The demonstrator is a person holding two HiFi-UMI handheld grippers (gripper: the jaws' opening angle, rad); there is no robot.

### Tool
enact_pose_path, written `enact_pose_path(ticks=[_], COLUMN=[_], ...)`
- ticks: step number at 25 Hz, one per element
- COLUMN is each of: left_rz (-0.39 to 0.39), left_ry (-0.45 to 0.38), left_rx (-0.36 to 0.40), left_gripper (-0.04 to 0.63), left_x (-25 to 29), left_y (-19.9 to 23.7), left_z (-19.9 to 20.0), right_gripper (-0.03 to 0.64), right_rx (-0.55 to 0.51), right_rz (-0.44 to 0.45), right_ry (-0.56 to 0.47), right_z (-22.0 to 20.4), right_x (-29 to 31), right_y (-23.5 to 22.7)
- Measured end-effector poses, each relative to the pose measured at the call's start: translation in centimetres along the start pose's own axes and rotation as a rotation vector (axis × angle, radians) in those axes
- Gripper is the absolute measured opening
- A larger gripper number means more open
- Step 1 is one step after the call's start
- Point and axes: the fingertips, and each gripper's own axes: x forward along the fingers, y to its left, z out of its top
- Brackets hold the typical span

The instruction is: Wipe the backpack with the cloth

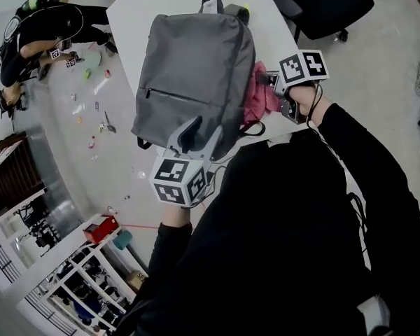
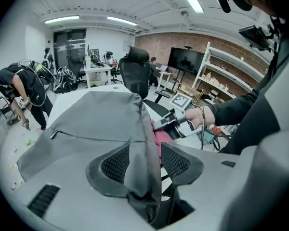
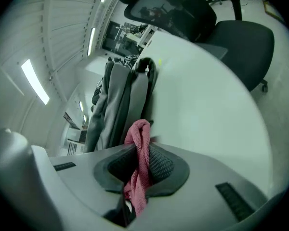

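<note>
My right hand-held gripper [image 3: 139, 165] is clenched on a twisted bunch of the pink cloth [image 3: 140, 143], which sits against the right side of the grey backpack [image 1: 196, 68] lying on the white tabletop [image 1: 133, 12]. My left hand-held gripper [image 2: 142, 160] grasps a raised fold of fabric at the near bottom edge of the backpack. The backpack looks soft, slack and light, so I judge it would slide or bunch under a wipe unless pinned at that edge, and the limp cloth works best taken as a wad.
</note>
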Motion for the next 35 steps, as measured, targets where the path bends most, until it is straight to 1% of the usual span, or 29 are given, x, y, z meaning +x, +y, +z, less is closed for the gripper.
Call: enact_pose_path(ticks=[3, 5, 8, 10, 12, 14, 15, 16, 18, 19, 20, 24, 27, 29, 30, 32, 35], left_rz=[0.021, 0.053, 0.101, 0.118, 0.128, 0.131, 0.131, 0.129, 0.119, 0.112, 0.103, 0.053, 0.007, -0.025, -0.039, -0.064, -0.090], left_ry=[-0.024, -0.052, -0.093, -0.105, -0.107, -0.107, -0.108, -0.109, -0.114, -0.118, -0.122, -0.126, -0.124, -0.122, -0.120, -0.113, -0.105], left_rx=[-0.015, -0.034, -0.081, -0.109, -0.123, -0.129, -0.130, -0.129, -0.119, -0.111, -0.102, -0.059, -0.020, 0.009, 0.023, 0.044, 0.065], left_gripper=[0.219, 0.219, 0.219, 0.219, 0.219, 0.219, 0.219, 0.219, 0.219, 0.219, 0.219, 0.218, 0.218, 0.218, 0.218, 0.218, 0.218], left_x=[-0.9, -1.7, -3.2, -3.8, -4.0, -4.2, -4.3, -4.4, -4.4, -4.3, -4.1, -3.3, -2.5, -1.9, -1.6, -1.0, -0.4], left_y=[0.3, 0.7, 1.3, 1.6, 2.0, 2.4, 2.5, 2.6, 2.9, 3.0, 3.1, 3.2, 2.8, 2.5, 2.3, 2.2, 1.9], left_z=[-0.3, -0.6, -1.1, -1.6, -2.2, -2.7, -2.8, -2.8, -2.5, -2.3, -2.0, -0.9, 0.0, 0.5, 0.7, 0.9, 1.1], right_gripper=[0.061, 0.061, 0.061, 0.061, 0.061, 0.061, 0.061, 0.061, 0.061, 0.061, 0.061, 0.061, 0.061, 0.061, 0.061, 0.061, 0.061], right_rx=[-0.008, -0.031, -0.063, -0.086, -0.100, -0.096, -0.091, -0.088, -0.087, -0.076, -0.052, 0.089, 0.143, 0.160, 0.159, 0.130, 0.025], right_rz=[-0.059, -0.093, -0.103, -0.066, 0.007, 0.061, 0.058, 0.031, -0.060, -0.092, -0.101, -0.053, -0.038, -0.021, -0.011, 0.008, 0.027], right_ry=[-0.078, -0.119, -0.193, -0.276, -0.396, -0.489, -0.494, -0.470, -0.388, -0.362, -0.354, -0.370, -0.356, -0.331, -0.304, -0.209, -0.024], right_z=[5.7, 9.4, 14.6, 18.1, 21.3, 22.9, 22.6, 21.7, 18.8, 17.2, 15.8, 10.5, 5.9, 2.9, 1.1, -2.7, -8.5], right_x=[-0.9, -1.3, -2.0, -2.5, -3.3, -3.7, -3.6, -3.1, -2.1, -1.8, -1.8, -2.7, -2.9, -2.7, -2.5, -1.5, -0.3], right_y=[-1.5, -2.1, -1.6, -0.1, 2.2, 3.7, 3.7, 3.1, 1.0, 0.0, -0.6, -1.3, -1.2, -0.5, 0.0, 1.5, 3.7])
